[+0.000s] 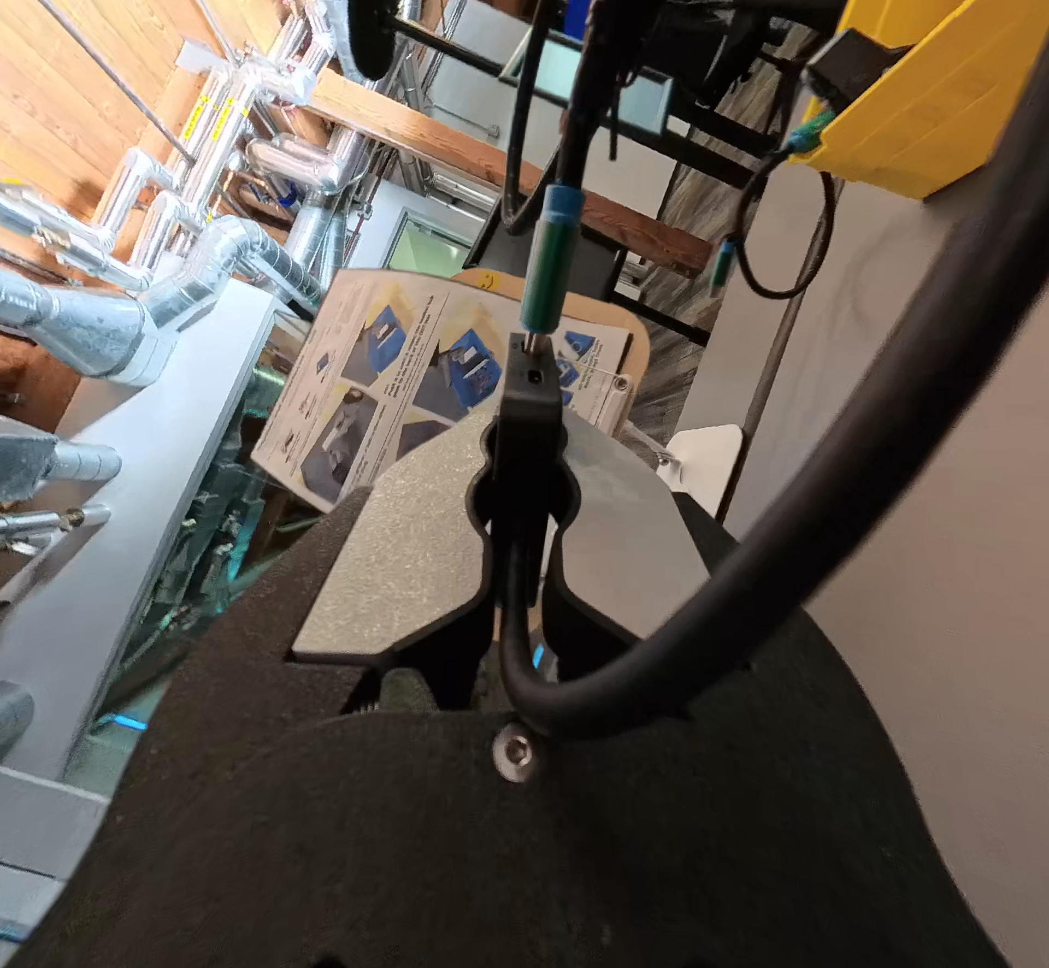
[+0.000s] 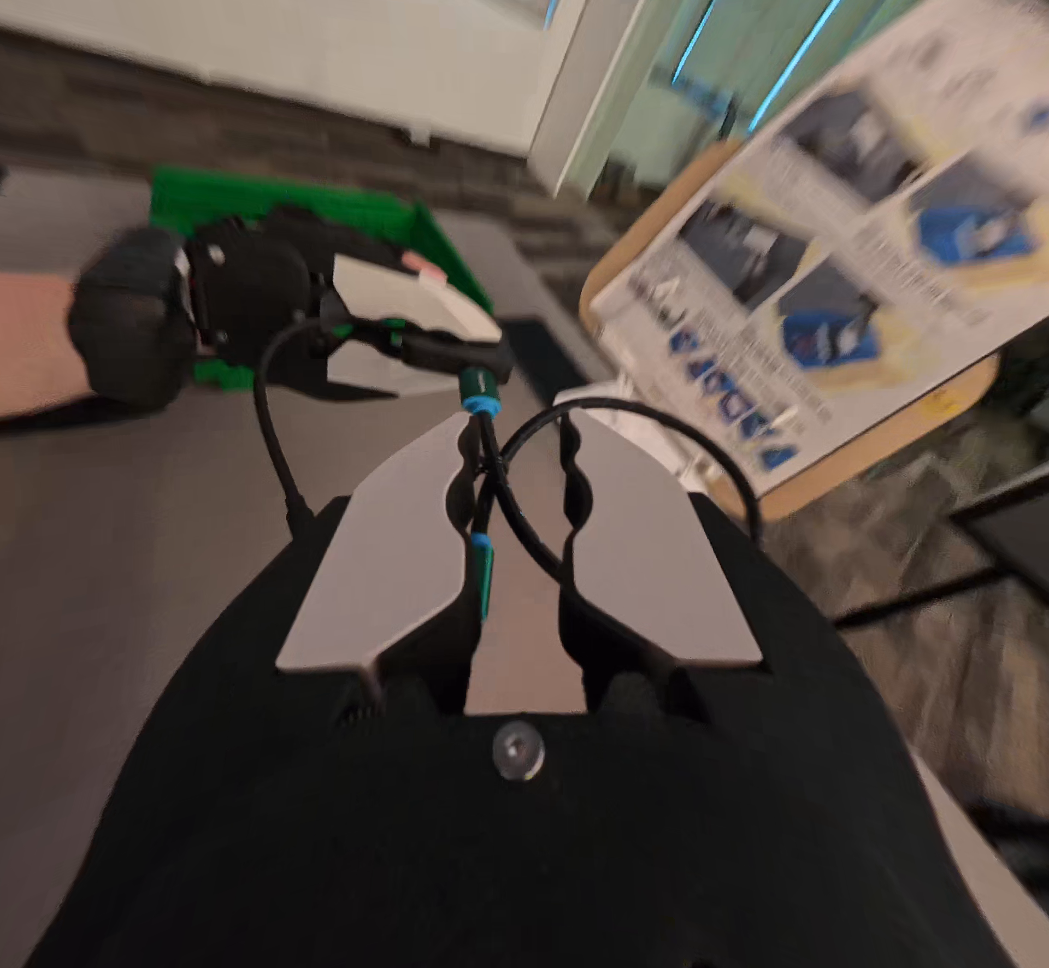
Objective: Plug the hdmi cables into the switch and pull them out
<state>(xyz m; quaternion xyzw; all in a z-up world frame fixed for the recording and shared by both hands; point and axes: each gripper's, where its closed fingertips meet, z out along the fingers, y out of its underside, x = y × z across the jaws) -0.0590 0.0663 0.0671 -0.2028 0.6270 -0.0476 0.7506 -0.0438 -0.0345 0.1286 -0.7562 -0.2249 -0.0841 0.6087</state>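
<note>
Between the left hand-held gripper (image 1: 525,464)'s clamping fingers, the switch (image 1: 528,401) is risking twisting while the wide-open right hand-held gripper (image 2: 516,464) is straddling loose cable (image 2: 494,464) below the twelve-o'clock green plug (image 1: 548,259).

Bright daylight, wide-angle edge warping, right wrist view motion-blurred (left sharper)

1. A printed instruction sheet (image 1: 363,373) on a tan board, propped up at a tilt.
2. Silver insulated pipes (image 1: 170,237) running below a wooden ceiling (image 1: 74,61).
3. A yellow bin (image 1: 936,61) at the upper right.
4. A green crate (image 2: 318,214), blurred, apparently resting on the grey table (image 2: 113,515)
</note>
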